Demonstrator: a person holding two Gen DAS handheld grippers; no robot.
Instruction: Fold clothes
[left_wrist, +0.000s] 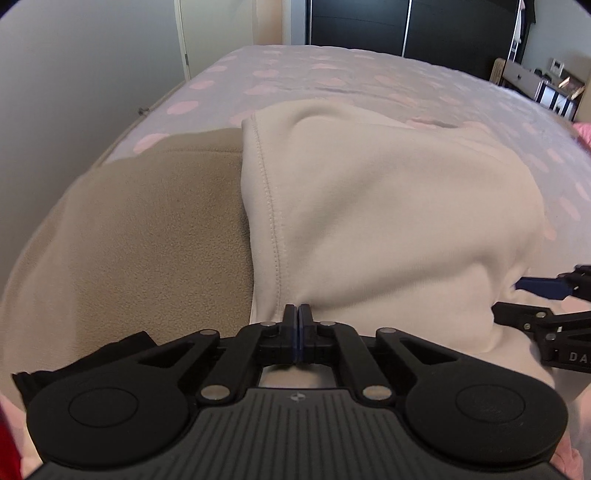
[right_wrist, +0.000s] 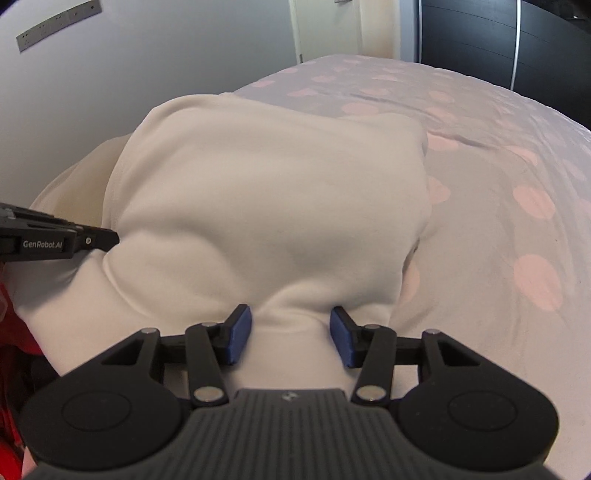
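Note:
A cream garment (left_wrist: 388, 203) (right_wrist: 277, 192) lies bunched on the bed, its stitched hem running down to my left gripper (left_wrist: 298, 312). That gripper is shut on the hem's near end, pads pressed together over the fabric. From the right wrist view the left gripper (right_wrist: 110, 236) bites into the garment's left side, and creases pull toward it. My right gripper (right_wrist: 291, 332) is open at the garment's near edge. A ridge of cream fabric rises between its blue pads (right_wrist: 240, 332), unclamped. In the left wrist view the right gripper (left_wrist: 508, 297) comes in from the right.
A tan fleece blanket (left_wrist: 147, 240) lies under and left of the garment. The bed cover (right_wrist: 498, 166) is pale with pink spots. A wall runs along the bed's left side. A dark wardrobe (left_wrist: 369, 22) stands beyond, a desk (left_wrist: 535, 81) at far right. Red fabric (right_wrist: 7, 369) shows at lower left.

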